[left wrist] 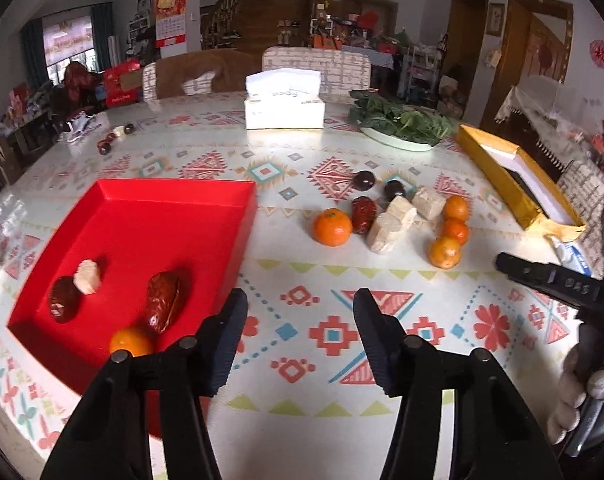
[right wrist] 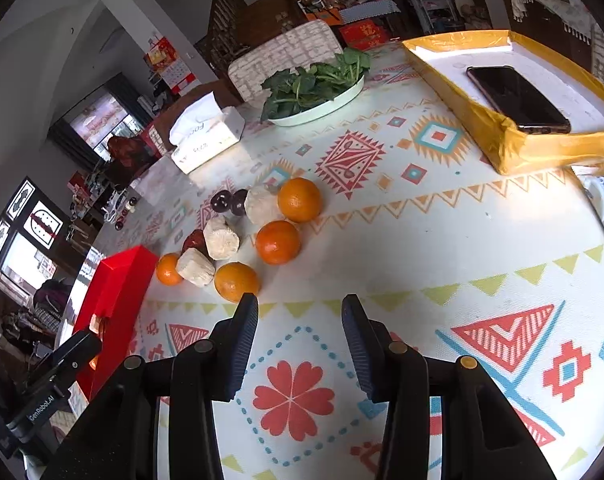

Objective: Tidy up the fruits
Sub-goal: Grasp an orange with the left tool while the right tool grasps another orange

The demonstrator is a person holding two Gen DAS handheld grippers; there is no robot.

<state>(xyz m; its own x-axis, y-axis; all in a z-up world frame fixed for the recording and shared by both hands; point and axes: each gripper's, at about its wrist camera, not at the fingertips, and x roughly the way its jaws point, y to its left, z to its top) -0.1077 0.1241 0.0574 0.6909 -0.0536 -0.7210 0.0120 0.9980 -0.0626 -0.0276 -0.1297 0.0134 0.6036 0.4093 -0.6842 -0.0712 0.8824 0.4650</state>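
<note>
A red tray (left wrist: 142,220) lies on the left of the table and holds two red dates (left wrist: 164,306), a pale chunk (left wrist: 86,277) and an orange (left wrist: 130,342). My left gripper (left wrist: 302,312) hovers just right of the tray, open and empty. On the patterned cloth beyond lie several oranges (right wrist: 278,242), pale chunks (right wrist: 222,238), a red date (right wrist: 196,240) and two dark plums (right wrist: 221,201). My right gripper (right wrist: 300,316) is open with nothing between its fingers, and the nearest orange (right wrist: 236,282) sits just beyond its left fingertip. It also shows at the right edge (left wrist: 541,280), held by a gloved hand.
A tissue box (left wrist: 284,106) and a plate of leafy greens (right wrist: 313,88) stand at the back. A yellow box (right wrist: 501,148) holding a phone (right wrist: 517,98) sits far right. A few small fruits (left wrist: 106,146) lie far left. Chairs (left wrist: 315,64) line the far edge.
</note>
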